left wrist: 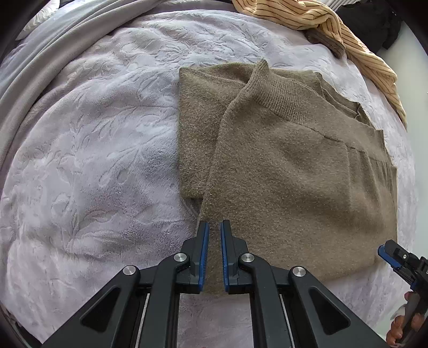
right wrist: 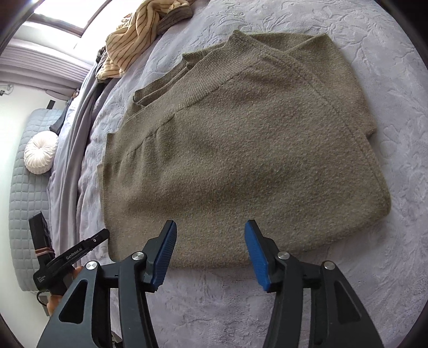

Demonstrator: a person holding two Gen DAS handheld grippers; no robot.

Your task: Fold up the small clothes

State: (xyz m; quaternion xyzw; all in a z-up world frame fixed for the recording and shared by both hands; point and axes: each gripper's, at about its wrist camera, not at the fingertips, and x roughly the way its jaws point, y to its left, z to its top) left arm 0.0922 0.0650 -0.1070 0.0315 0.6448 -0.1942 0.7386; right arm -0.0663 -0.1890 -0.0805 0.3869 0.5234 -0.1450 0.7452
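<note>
An olive-brown knit sweater (left wrist: 289, 171) lies folded flat on a lilac embossed blanket (left wrist: 93, 150); a sleeve is folded across it diagonally. My left gripper (left wrist: 214, 227) is nearly closed with the sleeve's lower end between its blue pads, at the sweater's near left corner. My right gripper (right wrist: 211, 227) is open and empty, just above the sweater's (right wrist: 235, 150) near edge. The right gripper also shows at the right edge of the left wrist view (left wrist: 393, 254). The left gripper shows at the lower left of the right wrist view (right wrist: 80, 249).
A yellow striped garment (left wrist: 321, 24) is heaped at the far edge of the bed, also in the right wrist view (right wrist: 133, 37). A grey sheet (left wrist: 53, 53) runs along the left. A white round cushion (right wrist: 40, 152) lies beside a quilted grey surface (right wrist: 24, 203).
</note>
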